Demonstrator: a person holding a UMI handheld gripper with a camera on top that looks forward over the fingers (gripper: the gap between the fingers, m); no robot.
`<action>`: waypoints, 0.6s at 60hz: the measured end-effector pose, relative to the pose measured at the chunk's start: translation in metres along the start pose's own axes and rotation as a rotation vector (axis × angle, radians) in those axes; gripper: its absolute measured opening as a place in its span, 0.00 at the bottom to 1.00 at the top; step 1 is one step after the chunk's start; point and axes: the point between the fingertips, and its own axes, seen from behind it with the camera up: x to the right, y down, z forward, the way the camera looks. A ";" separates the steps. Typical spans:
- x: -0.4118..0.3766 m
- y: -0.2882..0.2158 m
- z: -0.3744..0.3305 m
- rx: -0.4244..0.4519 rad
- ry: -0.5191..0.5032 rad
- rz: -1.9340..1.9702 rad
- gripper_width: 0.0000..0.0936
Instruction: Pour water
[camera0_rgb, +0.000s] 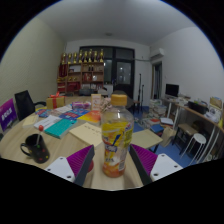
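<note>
We look forward along the gripper (113, 166), whose two fingers rise from below with their purple pads (77, 160) facing inward. Between them stands a bottle (117, 140), upright, with a yellow label and an orange cap (119, 100). The pads lie against the bottle's lower sides, one on each flank, so we read the claw as clamped on the bottle; the base of the bottle is hidden behind the fingers, and we cannot tell whether it rests on the table (90, 150) or is lifted off it.

To the left of the bottle, near the left finger, a dark mug (35, 147) sits on the table with its handle turned toward us. Beyond the mug lies a teal notebook (60, 127), and past it a yellow sheet (86, 133) and other papers, touching or overlapping one another. To the right of the bottle a pale box (146, 139) lies on the table.

Farther off, a shelf (84, 72) against the back wall carries a row of bottles along its top. A chair (187, 131) and a desk (195, 113) with a monitor stand along the right wall.
</note>
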 end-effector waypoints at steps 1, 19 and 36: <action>0.002 -0.001 0.007 0.009 0.003 -0.010 0.87; 0.010 -0.006 0.059 0.136 0.004 0.055 0.47; -0.006 -0.037 0.040 0.016 -0.007 -0.152 0.31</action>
